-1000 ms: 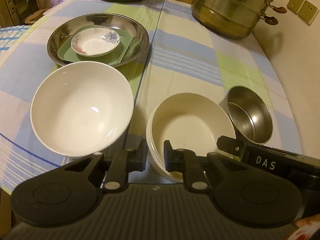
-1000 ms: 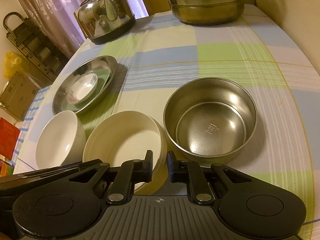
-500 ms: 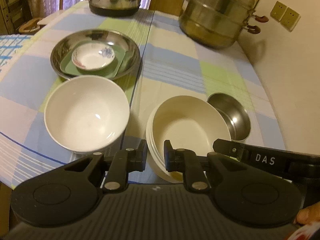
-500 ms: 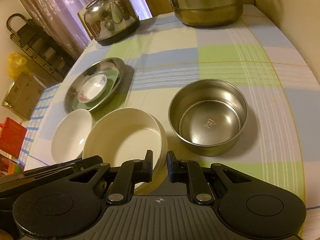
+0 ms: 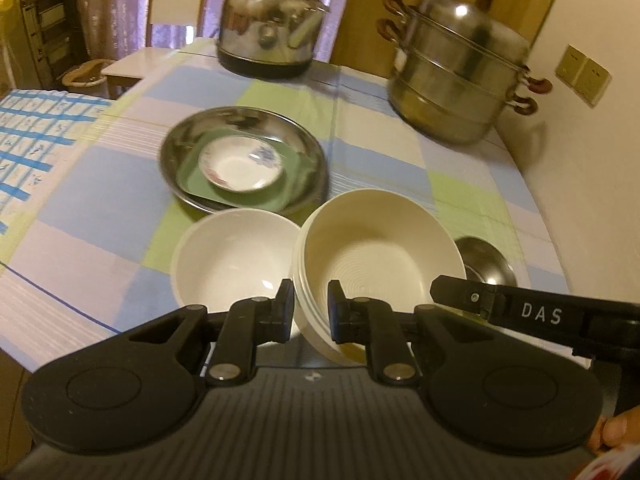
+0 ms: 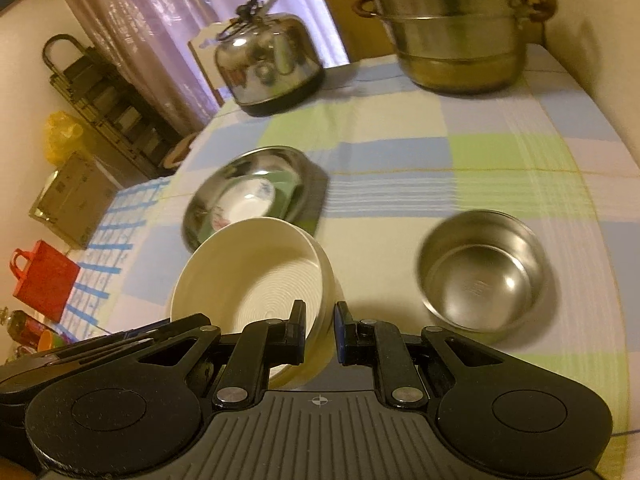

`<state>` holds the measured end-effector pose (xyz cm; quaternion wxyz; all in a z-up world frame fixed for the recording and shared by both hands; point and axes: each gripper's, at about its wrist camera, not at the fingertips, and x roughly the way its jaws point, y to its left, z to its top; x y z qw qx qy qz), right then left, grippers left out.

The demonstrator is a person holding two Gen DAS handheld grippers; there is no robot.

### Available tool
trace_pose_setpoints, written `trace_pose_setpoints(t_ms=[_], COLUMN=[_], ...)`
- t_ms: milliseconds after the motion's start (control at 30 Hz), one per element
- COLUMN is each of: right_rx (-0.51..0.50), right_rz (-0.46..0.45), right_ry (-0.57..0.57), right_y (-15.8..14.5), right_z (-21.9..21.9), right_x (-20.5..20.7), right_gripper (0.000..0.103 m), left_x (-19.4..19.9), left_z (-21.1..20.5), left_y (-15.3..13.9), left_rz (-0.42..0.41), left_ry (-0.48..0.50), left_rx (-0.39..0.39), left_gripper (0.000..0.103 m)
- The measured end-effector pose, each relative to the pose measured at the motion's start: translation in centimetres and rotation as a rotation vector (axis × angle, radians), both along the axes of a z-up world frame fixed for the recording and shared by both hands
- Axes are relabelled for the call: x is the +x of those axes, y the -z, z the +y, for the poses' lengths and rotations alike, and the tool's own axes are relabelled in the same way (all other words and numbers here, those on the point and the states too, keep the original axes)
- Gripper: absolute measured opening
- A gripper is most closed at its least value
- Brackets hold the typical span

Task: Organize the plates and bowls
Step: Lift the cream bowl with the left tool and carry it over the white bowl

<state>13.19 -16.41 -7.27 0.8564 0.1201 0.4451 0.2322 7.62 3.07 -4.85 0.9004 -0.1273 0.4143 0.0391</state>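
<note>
I have both grippers clamped on the rim of the cream ribbed ceramic bowl [image 5: 380,248]: my left gripper [image 5: 311,306] pinches its near-left edge, my right gripper [image 6: 320,330] its near-right edge, each rim wall between nearly closed jaws. The bowl tilts, lifted off the pastel checked tablecloth [image 6: 400,152]. Just left of it sits a plain white round bowl [image 5: 234,260] on the cloth. Beyond, a wide stainless steel dish [image 5: 240,128] holds a green square plate [image 5: 288,196] with a small white flower-painted saucer [image 5: 240,164] on top. To the right stands a small stainless steel bowl [image 6: 482,272], empty. A steel kettle [image 5: 270,34] and a stacked steel steamer pot [image 5: 456,72] stand at the far edge.
</note>
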Motion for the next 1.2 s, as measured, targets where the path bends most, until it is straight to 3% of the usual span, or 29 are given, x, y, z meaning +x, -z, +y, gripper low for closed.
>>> trace_pose_setpoints(t_ms=[567,1200], right_rx=[-0.029,-0.065], right_rz=[0.009,0.070], right_ry=[-0.041,-0.008], right_y=[1.3,3.1], right_z=[8.0,9.3], right_x=[1.3,2.2], right_gripper=[0.015,0.015], left_x=[0.7,2.1], left_z=[7.1,8.3], left_y=[1.1,3.2], left_rz=[0.029,0.090], left_ry=[-0.044,-0.014], left_rx=[0.005,-0.018], left_gripper=[0.015,0.015])
